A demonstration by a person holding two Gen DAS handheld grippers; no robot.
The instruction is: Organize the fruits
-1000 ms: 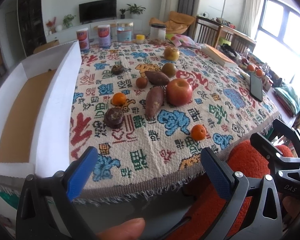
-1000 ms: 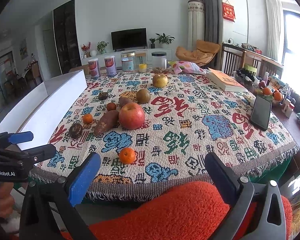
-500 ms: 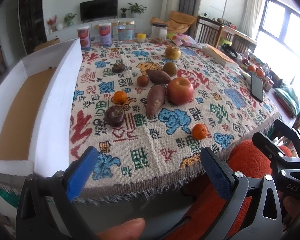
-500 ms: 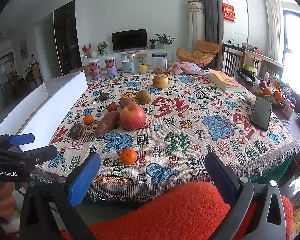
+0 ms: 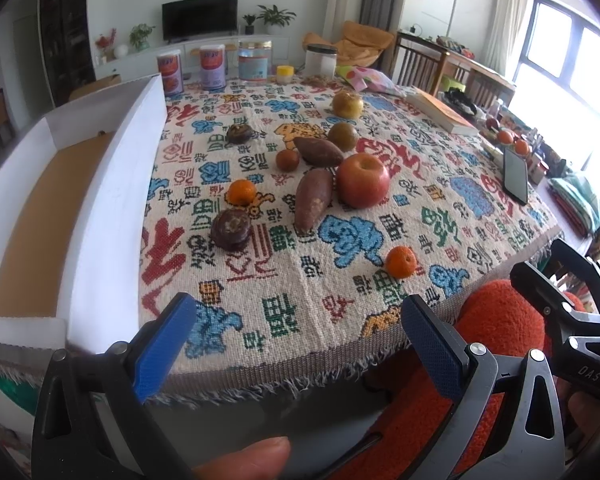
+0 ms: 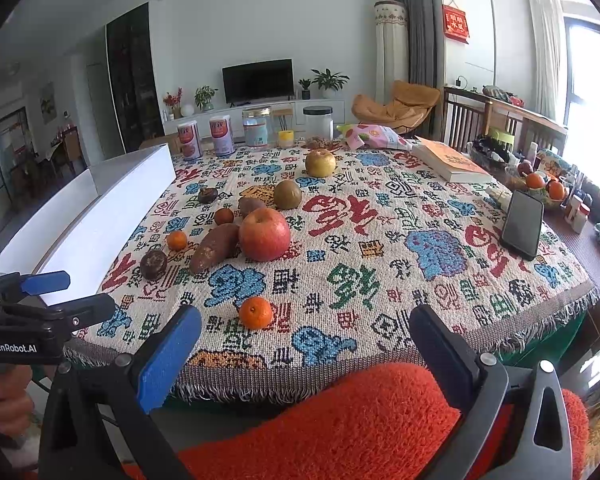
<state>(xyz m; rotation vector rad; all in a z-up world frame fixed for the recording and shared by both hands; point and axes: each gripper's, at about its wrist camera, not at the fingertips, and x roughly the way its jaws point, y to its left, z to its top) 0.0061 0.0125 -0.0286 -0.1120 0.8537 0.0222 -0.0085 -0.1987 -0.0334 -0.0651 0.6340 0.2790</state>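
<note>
Fruits lie on a patterned tablecloth [image 5: 340, 304]: a red apple [image 5: 363, 180], two sweet potatoes [image 5: 313, 198], a near tangerine [image 5: 400, 261], a second tangerine [image 5: 241, 192], a dark passion fruit [image 5: 230, 229], a yellow apple [image 5: 346, 104] and a brown-green round fruit [image 5: 342, 136]. A white open box [image 5: 112, 216] with a cardboard floor stands at the table's left. My left gripper [image 5: 296, 344] is open and empty, just off the table's near edge. My right gripper [image 6: 304, 356] is open and empty, near the same edge, with the near tangerine [image 6: 255, 312] ahead of it.
Jars and cans [image 6: 256, 127] stand along the far edge. A book [image 6: 450, 160] and a phone [image 6: 522, 224] lie at the right. A red-orange fuzzy cushion [image 6: 360, 420] sits below the near edge. A fruit bowl [image 6: 540, 184] stands at the far right.
Both grippers have edged slightly forward toward the table. The jaws stay open and no fruit has moved.
</note>
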